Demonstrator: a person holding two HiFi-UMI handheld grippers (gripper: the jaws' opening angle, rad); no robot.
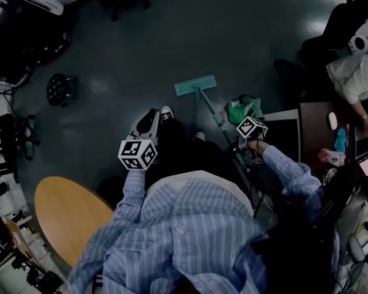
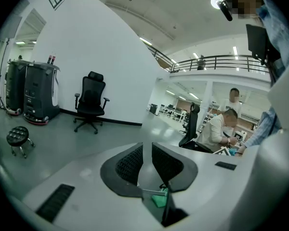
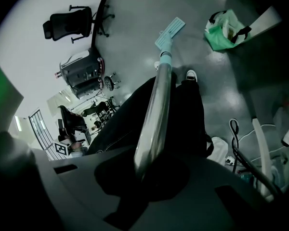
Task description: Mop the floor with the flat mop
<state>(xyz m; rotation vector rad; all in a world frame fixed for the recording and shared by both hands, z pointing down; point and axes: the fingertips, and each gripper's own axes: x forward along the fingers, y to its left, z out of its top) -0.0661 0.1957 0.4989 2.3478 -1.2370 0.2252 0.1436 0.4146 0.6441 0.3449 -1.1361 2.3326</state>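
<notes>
The flat mop has a teal head (image 1: 196, 85) lying flat on the dark floor ahead of the person's shoes. Its metal handle (image 1: 216, 120) slants back to my right gripper (image 1: 251, 141). In the right gripper view the handle (image 3: 155, 110) runs out from between the jaws to the mop head (image 3: 169, 32), and my right gripper (image 3: 147, 170) is shut on it. My left gripper (image 1: 148, 123) is held out in front at the left, away from the mop. In its own view my left gripper (image 2: 147, 163) has its jaws almost together, with only a thin slit and nothing between them.
A green bag (image 1: 244, 109) sits right of the mop. A desk (image 1: 316, 124) with a seated person (image 1: 356, 78) is at far right. A round wooden table (image 1: 67, 216) is at lower left, a small stool (image 1: 61, 89) and a dark machine (image 1: 30, 29) at upper left.
</notes>
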